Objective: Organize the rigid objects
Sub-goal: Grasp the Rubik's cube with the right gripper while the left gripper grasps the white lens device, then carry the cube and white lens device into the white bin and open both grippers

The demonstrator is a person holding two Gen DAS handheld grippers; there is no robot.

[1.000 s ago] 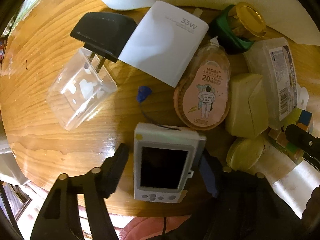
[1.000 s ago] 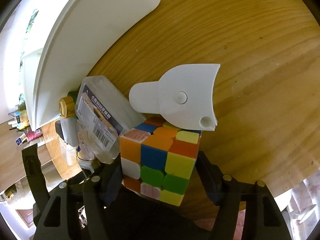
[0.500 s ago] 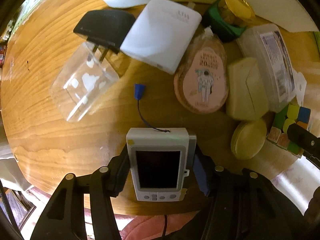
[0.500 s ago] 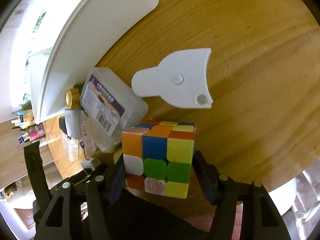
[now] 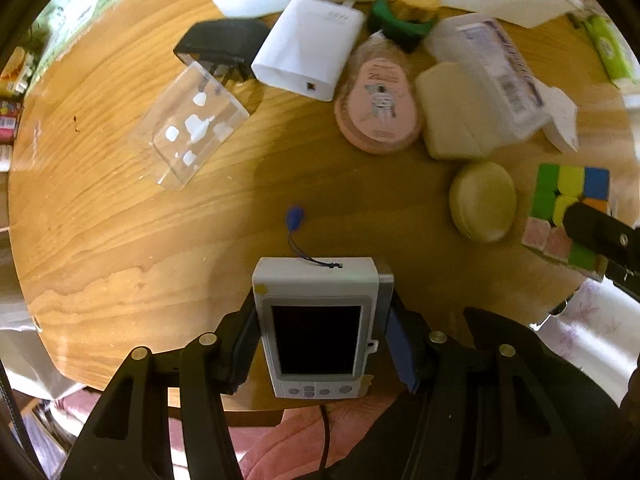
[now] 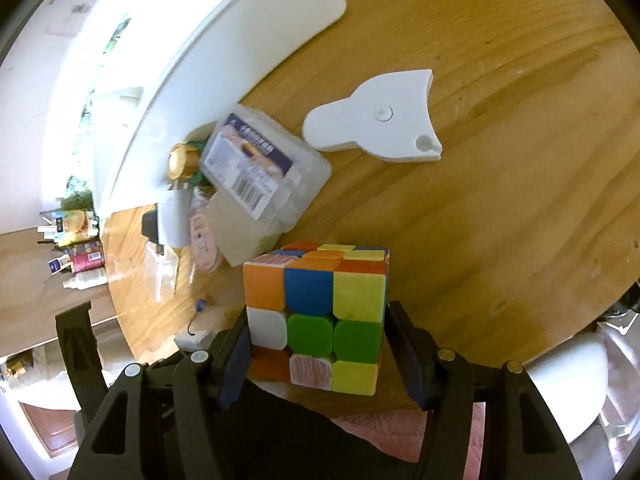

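My left gripper [image 5: 320,336] is shut on a small white handheld device with a dark screen [image 5: 316,332], near the front edge of the round wooden table [image 5: 120,220]. A thin cord with a blue tip [image 5: 295,218] trails from its top. My right gripper [image 6: 318,344] is shut on a colourful puzzle cube [image 6: 318,312], which also shows at the right of the left wrist view [image 5: 568,208]. Both grippers are back from the cluster of objects.
The cluster holds a clear plastic box [image 5: 188,124], black plug [image 5: 222,48], white charger [image 5: 308,52], pink oval case [image 5: 380,108], two beige cases [image 5: 452,108], labelled clear box [image 6: 264,172] and gold-capped green jar [image 5: 406,8]. A flat white plastic piece [image 6: 376,128] lies alone. A large white tray [image 6: 216,60] lies behind.
My left gripper closed on the white device and drew it back toward the table's front edge. My right gripper drew the cube back from the white plastic piece and the clear box.
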